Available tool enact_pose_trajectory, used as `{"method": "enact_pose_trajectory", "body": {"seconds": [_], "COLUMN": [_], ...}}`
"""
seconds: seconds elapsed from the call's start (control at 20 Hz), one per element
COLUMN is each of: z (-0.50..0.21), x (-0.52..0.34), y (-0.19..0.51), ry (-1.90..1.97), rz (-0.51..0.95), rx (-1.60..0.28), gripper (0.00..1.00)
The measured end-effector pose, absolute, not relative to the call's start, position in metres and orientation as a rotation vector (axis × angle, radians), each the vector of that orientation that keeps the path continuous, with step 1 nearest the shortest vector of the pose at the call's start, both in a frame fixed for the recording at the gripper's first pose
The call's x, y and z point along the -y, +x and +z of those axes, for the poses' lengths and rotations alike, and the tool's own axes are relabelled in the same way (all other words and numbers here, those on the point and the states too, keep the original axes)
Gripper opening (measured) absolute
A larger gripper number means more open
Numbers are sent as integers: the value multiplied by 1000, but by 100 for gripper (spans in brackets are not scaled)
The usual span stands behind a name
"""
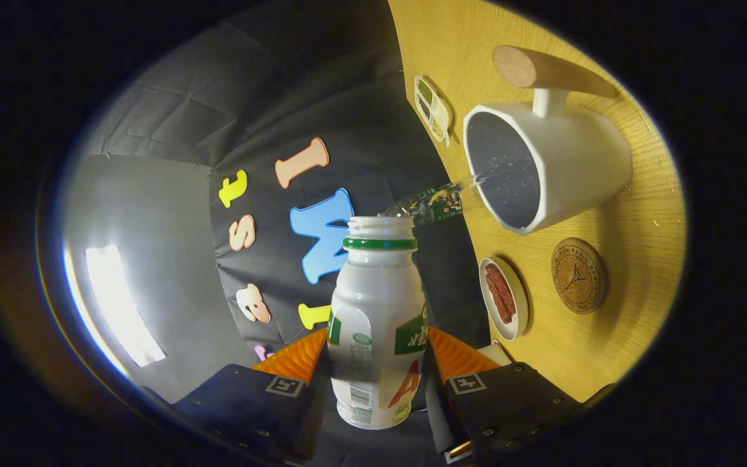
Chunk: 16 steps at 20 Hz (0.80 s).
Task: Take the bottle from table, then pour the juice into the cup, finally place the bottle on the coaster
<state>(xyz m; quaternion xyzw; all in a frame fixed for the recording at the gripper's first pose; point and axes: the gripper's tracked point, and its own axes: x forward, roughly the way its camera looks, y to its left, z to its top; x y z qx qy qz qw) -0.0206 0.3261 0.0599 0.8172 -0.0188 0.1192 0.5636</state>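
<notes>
My gripper (377, 363) is shut on a white plastic bottle (377, 324) with a green neck ring and no cap. I hold it rolled onto its side relative to the wooden table (607, 337), so the table stands as a wall beyond the fingers. A clear stream of liquid (441, 202) runs from the bottle's mouth into the white cup (552, 162). The cup has a wooden handle (545, 70). A round cork coaster (579, 275) lies on the table just beside the cup, bare.
A small white dish with red strips (503, 298) sits at the table's edge near the coaster. A white divided dish with green bits (433, 107) lies beyond the cup. A bright light panel (117, 305) glows on the grey wall.
</notes>
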Motion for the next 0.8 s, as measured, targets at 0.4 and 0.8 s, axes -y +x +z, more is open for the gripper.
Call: {"method": "enact_pose_trajectory", "body": {"seconds": [0.4, 0.8], "z": [61, 57], "x": [-322, -313], "y": [-18, -19], "ry": [1987, 2057], "rz": [272, 249], "rx": [55, 70], "gripper": [66, 66]}}
